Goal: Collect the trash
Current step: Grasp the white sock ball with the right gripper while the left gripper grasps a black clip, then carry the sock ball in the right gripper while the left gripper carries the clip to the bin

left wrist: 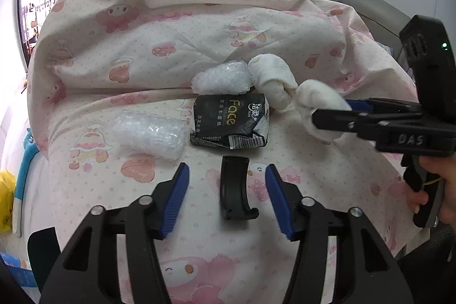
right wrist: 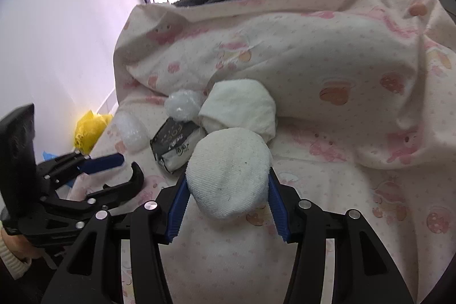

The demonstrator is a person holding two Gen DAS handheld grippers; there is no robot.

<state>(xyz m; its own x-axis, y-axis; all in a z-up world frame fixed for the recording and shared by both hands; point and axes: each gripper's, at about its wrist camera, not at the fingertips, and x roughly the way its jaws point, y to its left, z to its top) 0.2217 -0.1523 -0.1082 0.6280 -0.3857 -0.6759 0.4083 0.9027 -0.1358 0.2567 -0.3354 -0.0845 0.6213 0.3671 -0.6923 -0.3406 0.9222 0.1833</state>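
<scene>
On the pink-patterned bed cover lie a black "Face" tissue packet (left wrist: pixel 231 124), two bubble-wrap wads (left wrist: pixel 149 133) (left wrist: pixel 221 79), and two white balled cloths (left wrist: pixel 272 79) (left wrist: pixel 319 101). My right gripper (right wrist: pixel 226 190) is shut on the nearer white cloth ball (right wrist: pixel 228 173), seen from the side in the left wrist view (left wrist: pixel 332 113). My left gripper (left wrist: pixel 228 178) is open and empty just in front of the black packet. The packet (right wrist: pixel 175 146), the other cloth (right wrist: pixel 239 107) and the wads (right wrist: pixel 181 101) (right wrist: pixel 132 130) also show in the right wrist view.
A folded duvet (left wrist: pixel 171 27) rises behind the trash. A yellow bag (right wrist: pixel 88 130) lies on the floor left of the bed, by the white wall. Curtains, hanging clothes and a fan stand at the back. My left gripper shows in the right wrist view (right wrist: pixel 114 161).
</scene>
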